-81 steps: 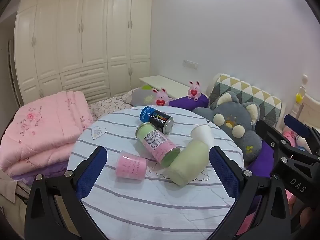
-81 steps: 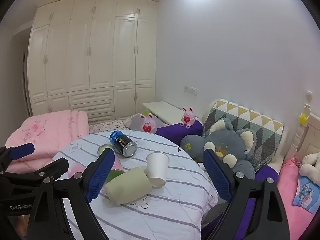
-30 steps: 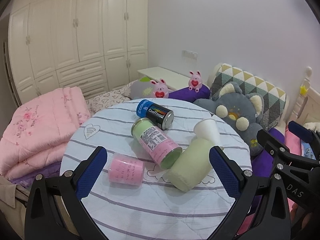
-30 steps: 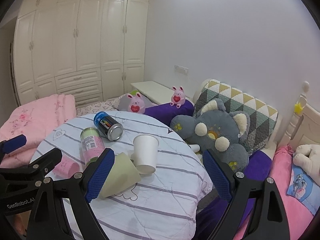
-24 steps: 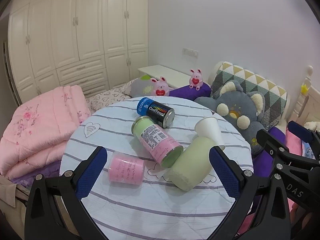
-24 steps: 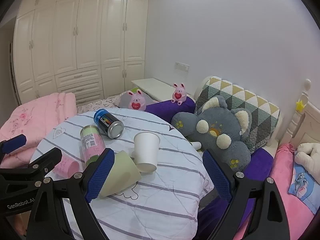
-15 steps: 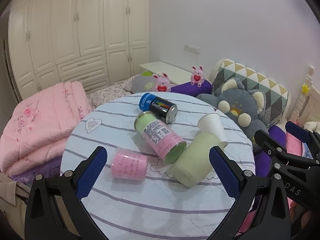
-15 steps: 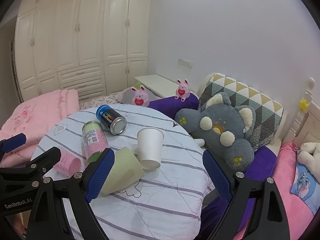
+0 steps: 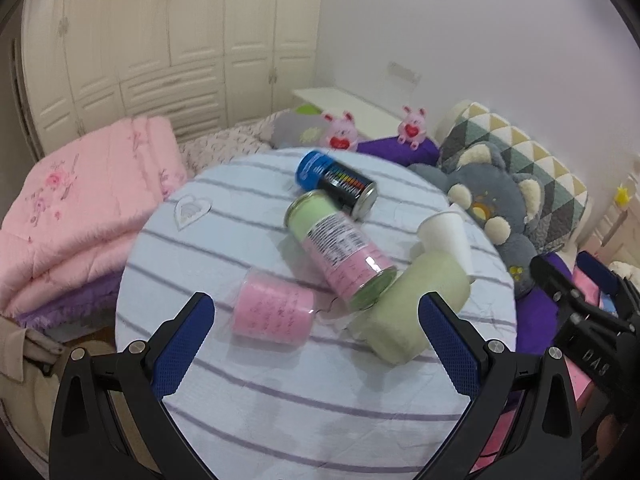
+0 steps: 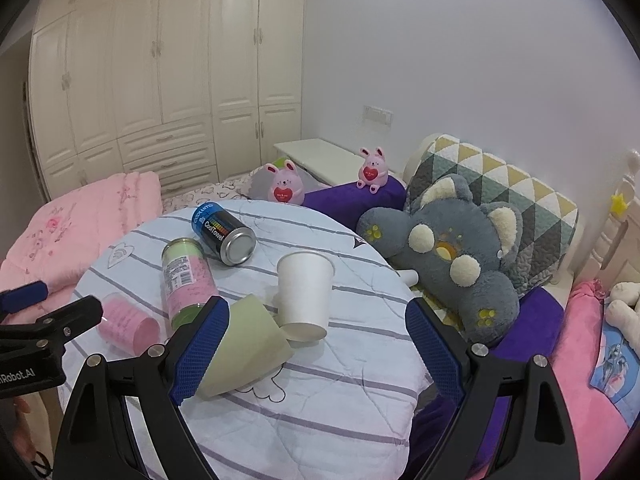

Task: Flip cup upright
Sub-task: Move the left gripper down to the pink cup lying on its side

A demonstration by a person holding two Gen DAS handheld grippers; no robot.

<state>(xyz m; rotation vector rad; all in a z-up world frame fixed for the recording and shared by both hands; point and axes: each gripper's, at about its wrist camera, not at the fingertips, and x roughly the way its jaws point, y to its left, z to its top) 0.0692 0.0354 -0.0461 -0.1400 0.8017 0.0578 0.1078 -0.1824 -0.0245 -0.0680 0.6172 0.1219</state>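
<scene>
While both tools gape, L [image 9: 316, 340] & R [image 10: 316, 344], R's finger hides part of green cup [image 10: 248, 344].

white cup [image 10: 304, 294], pale green cup [image 10: 244, 346], pink cup [image 10: 124, 324], purple-striped white tablecloth [image 10: 320, 400].

we see a white paper cup [image 10: 304, 294] standing upside down on the striped round table [image 10: 320, 400], its wide rim flat on the cloth and its narrow base on top. it sits toward the table's right side. its rim touches the pale green cup [image 10: 244, 348] that lies on its side just beside it. in the left wrist view the white cup [image 9: 444, 236] shows behind the green one [image 9: 416, 308].
</scene>
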